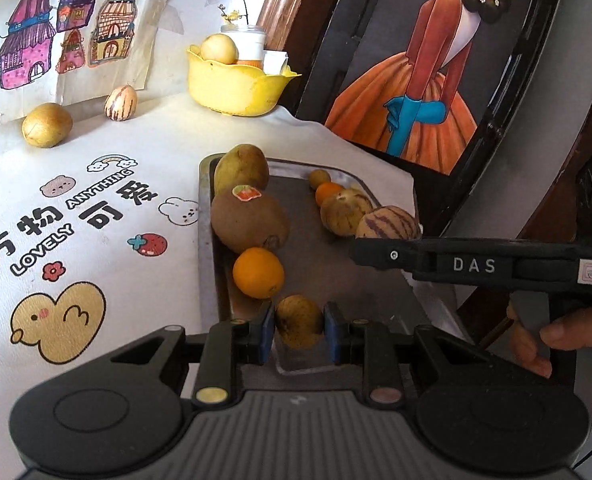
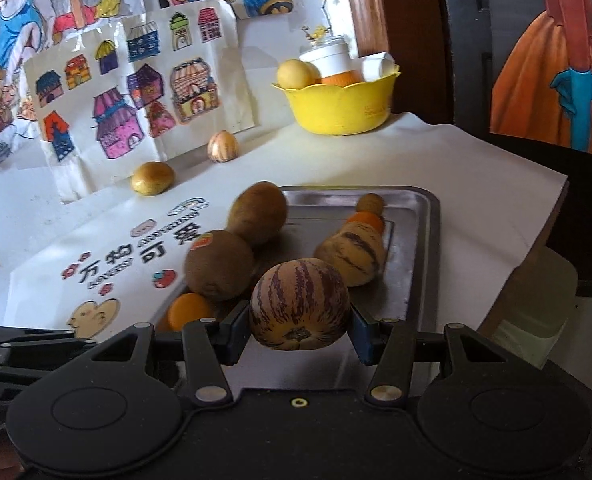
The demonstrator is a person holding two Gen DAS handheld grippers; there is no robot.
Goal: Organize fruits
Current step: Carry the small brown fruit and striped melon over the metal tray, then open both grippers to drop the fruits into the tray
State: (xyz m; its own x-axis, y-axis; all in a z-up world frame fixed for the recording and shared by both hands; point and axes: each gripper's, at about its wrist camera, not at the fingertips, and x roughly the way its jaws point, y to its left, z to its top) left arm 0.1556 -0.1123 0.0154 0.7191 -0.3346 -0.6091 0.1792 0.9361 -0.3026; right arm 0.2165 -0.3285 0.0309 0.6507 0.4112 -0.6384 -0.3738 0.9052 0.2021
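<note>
A metal tray (image 1: 212, 280) (image 2: 428, 240) holds two rows of fruit. The left row has two brown kiwis (image 1: 248, 220) (image 2: 220, 264) and an orange (image 1: 258, 272) (image 2: 188, 310). The right row has a small brown fruit (image 1: 320, 178), a small orange (image 1: 328, 192) and a striped melon (image 1: 346, 212) (image 2: 354, 256). My left gripper (image 1: 299, 330) is shut on a small spotted yellow fruit (image 1: 299, 322) at the tray's near end. My right gripper (image 2: 301, 328) is shut on a purple-striped melon (image 2: 300, 304) (image 1: 388, 222) over the tray's right row.
A yellow bowl (image 1: 232, 84) (image 2: 336, 108) with fruit stands at the back. A golden fruit (image 1: 47, 125) (image 2: 152, 178) and a striped fruit (image 1: 121, 103) (image 2: 223, 147) lie on the printed cloth (image 1: 96, 220). A framed painting (image 1: 416, 60) leans at the right.
</note>
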